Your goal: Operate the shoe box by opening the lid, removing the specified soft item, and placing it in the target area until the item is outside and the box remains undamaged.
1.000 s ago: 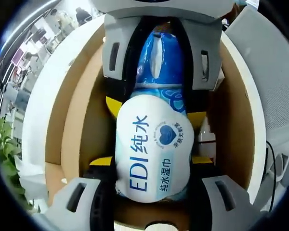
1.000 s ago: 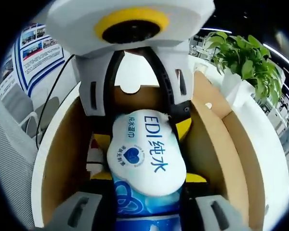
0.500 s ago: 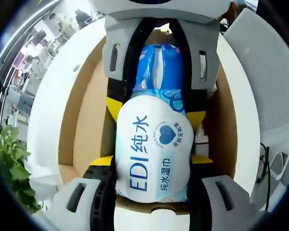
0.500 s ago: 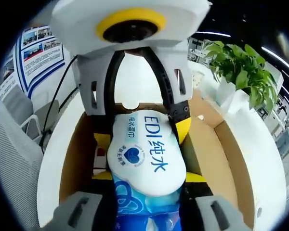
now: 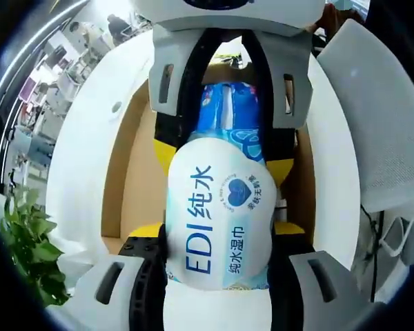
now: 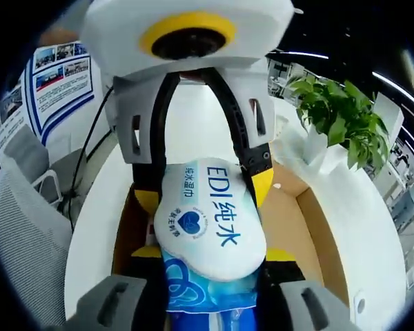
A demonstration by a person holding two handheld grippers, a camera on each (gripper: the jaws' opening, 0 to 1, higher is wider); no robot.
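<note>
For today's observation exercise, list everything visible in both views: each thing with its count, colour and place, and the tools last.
Wet wipes pack: one, blue and white, held above the open box between both tools.
Shoe box: one, brown cardboard, open, on the white table under the pack.
Table: one, white, under the box.
Potted plant: one, green, on the table beyond the box.
Mesh chair: one, grey, beside the table.
Wall posters: several, blue and white, in the background.
Left tool: one, grey with yellow pads, shut on the pack.
Right tool: one, same colours, shut on the pack's other end.

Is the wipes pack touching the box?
Cannot tell. In both views the wipes pack sits between both grippers' jaws above the box, hiding any gap beneath.
</note>
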